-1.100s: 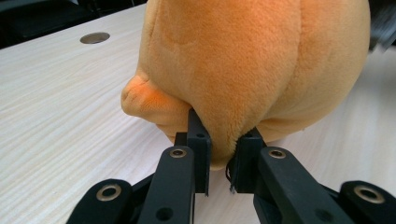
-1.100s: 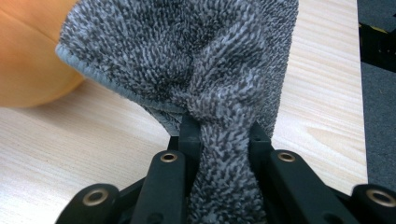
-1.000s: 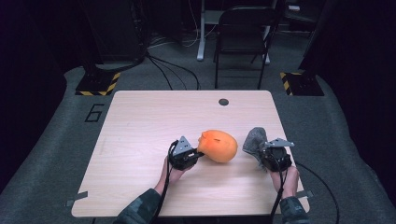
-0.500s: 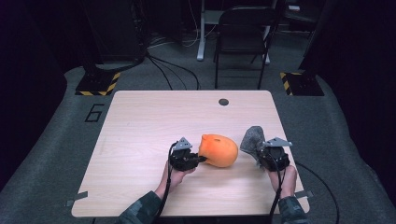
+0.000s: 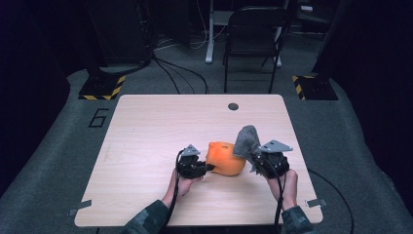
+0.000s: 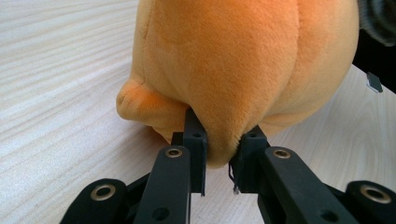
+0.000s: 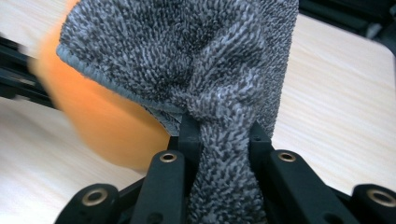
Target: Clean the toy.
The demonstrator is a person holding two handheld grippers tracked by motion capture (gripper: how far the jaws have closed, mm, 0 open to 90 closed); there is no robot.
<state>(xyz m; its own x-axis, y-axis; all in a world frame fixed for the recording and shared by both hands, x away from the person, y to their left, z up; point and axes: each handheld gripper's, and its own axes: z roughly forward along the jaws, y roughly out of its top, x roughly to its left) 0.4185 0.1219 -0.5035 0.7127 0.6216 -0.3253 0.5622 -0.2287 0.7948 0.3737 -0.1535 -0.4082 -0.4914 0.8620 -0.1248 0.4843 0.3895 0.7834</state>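
An orange plush toy (image 5: 226, 158) lies on the wooden table (image 5: 160, 126), near the front middle. My left gripper (image 5: 209, 167) comes in from the toy's left and is shut on a fold of plush at its lower end (image 6: 223, 144). My right gripper (image 5: 253, 158) stands just right of the toy, shut on a grey terry cloth (image 5: 247, 139). The cloth rises bunched above the jaws (image 7: 223, 135) and leans against the toy's right side. In the right gripper view the cloth (image 7: 196, 56) hides most of the blurred orange toy (image 7: 107, 135).
A dark round hole (image 5: 233, 106) sits near the table's far edge. A folding chair (image 5: 253, 29) and cables stand on the floor behind the table. Small tape strips mark the front corners (image 5: 316, 202). Bare tabletop spreads to the left and back.
My right gripper has moved left and slightly up with the grey cloth, bringing it against the orange toy. The left gripper and the toy have barely shifted.
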